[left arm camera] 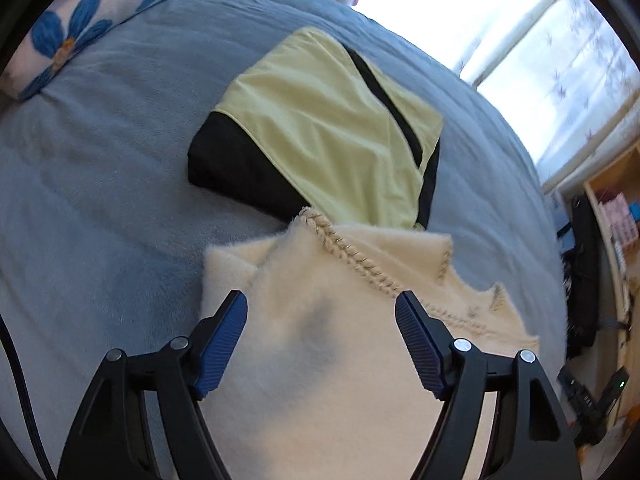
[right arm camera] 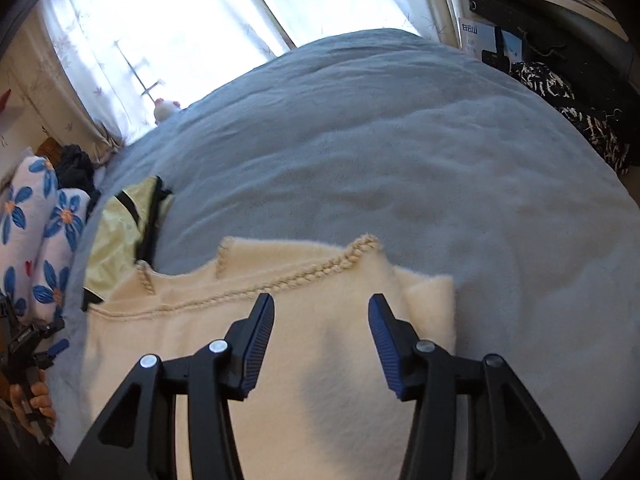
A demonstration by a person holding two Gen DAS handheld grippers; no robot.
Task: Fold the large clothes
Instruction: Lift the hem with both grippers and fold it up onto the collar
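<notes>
Both claws, left and right, gape empty above the cream sweater, its fold apparently just laid; next comes regripping an edge for another fold.

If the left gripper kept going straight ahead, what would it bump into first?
Probably the fluffy cream sweater lying right under the open left gripper; the yellow and black garment lies further on.

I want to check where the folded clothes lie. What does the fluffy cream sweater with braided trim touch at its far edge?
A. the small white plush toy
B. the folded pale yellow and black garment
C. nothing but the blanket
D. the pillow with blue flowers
B: in the left wrist view, the fluffy cream sweater with braided trim overlaps the near edge of the folded pale yellow and black garment.
</notes>
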